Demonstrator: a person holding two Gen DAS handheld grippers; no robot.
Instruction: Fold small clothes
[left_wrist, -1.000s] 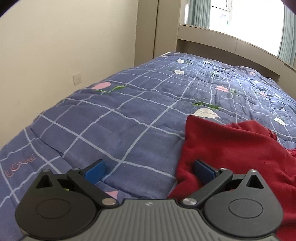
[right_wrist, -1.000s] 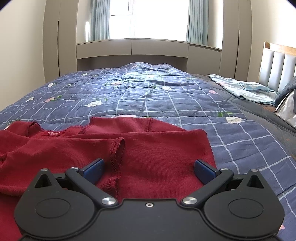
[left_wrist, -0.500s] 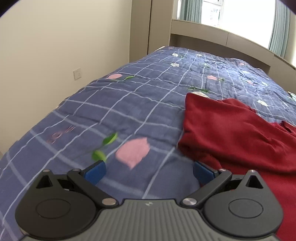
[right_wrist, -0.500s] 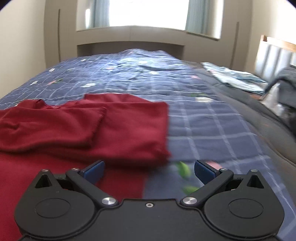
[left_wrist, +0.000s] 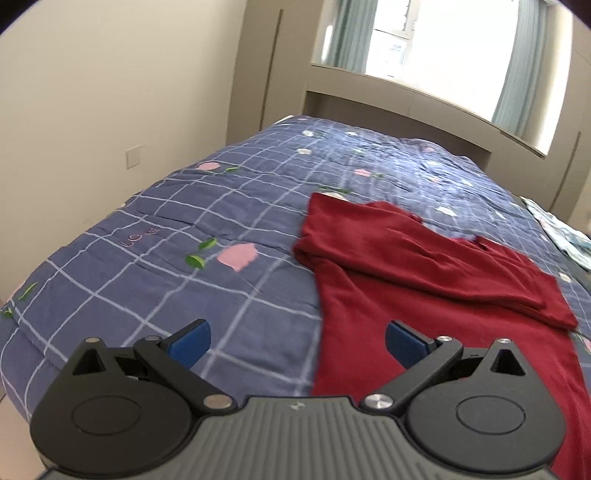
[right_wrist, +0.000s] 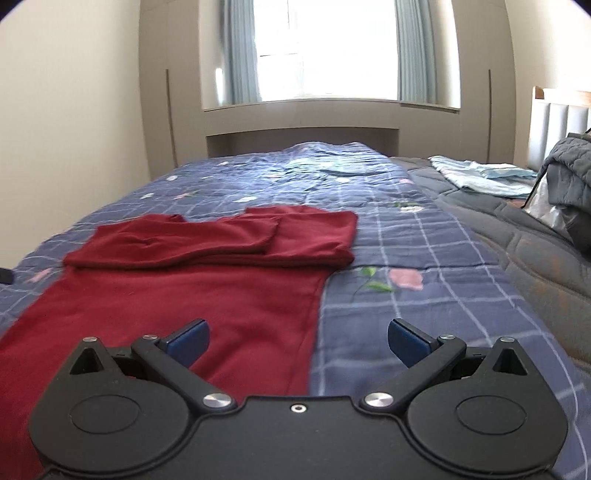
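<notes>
We counted one red garment (right_wrist: 192, 295) on one blue checked quilt (right_wrist: 424, 258), and two grippers, the left (left_wrist: 297, 341) and the right (right_wrist: 297, 341), each with two blue pads spread apart and holding nothing. We saw one window (right_wrist: 325, 48) with two curtains, one wall socket (left_wrist: 133, 156) (left view only), one light blue cloth (right_wrist: 480, 177) and one grey bundle (right_wrist: 569, 177).

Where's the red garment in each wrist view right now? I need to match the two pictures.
Left wrist: the red garment fills the right half, its near part running under the right fingertip.
Right wrist: the red garment fills the left and centre, sleeves folded across the far part.
Shared landmark: the window beyond the blue checked quilt.
</notes>
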